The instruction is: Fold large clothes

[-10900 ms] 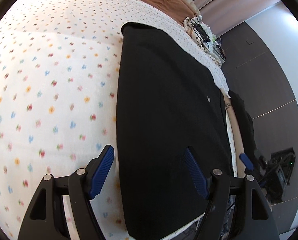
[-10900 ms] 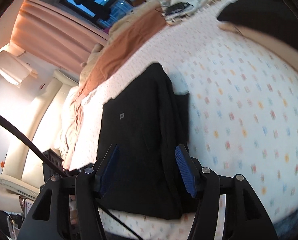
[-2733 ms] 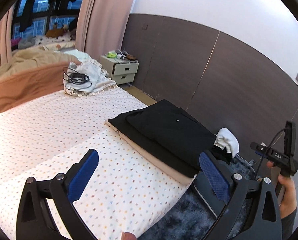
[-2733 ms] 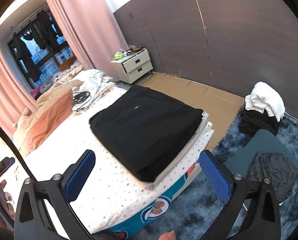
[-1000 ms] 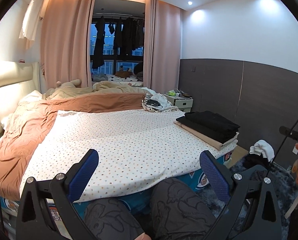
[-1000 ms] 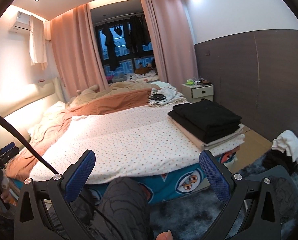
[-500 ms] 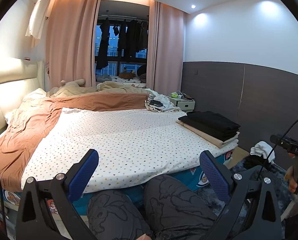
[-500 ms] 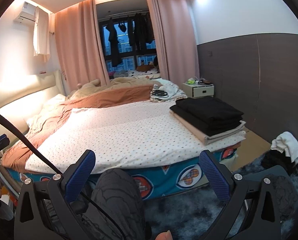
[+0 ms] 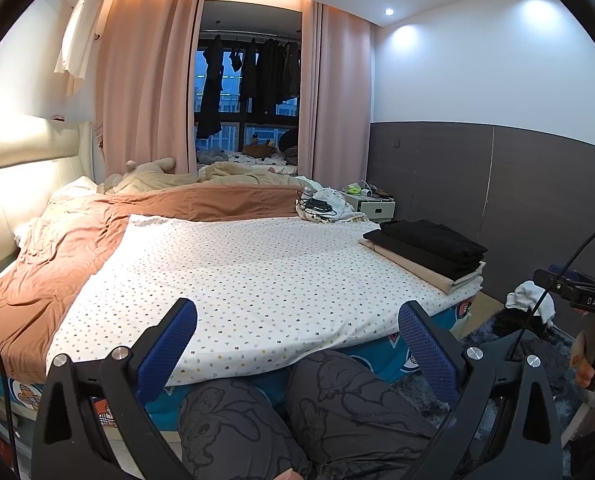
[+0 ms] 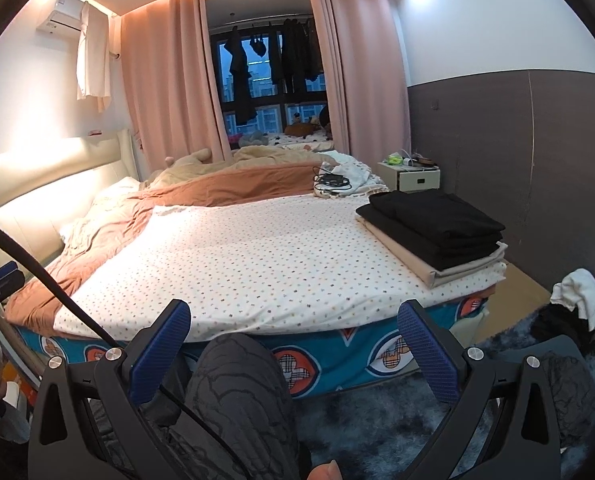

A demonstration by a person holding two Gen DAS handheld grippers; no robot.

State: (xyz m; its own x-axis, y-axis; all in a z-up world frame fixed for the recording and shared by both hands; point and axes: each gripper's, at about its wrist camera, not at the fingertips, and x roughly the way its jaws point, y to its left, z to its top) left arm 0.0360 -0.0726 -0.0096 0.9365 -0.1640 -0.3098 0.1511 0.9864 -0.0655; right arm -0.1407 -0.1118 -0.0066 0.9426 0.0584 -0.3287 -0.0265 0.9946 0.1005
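folded black clothes [image 10: 433,216] stacked on a beige piece at the bed [image 10: 257,256] corner | left gripper [image 9: 297,340] and right gripper [image 10: 293,340] fingers wide apart, empty | probably soft, floppy, light-ish; grab by edges or corners

Nightstand [image 10: 411,178] clutter too small to identify; dark heap [image 10: 557,326] under white cloth, perhaps clothing.
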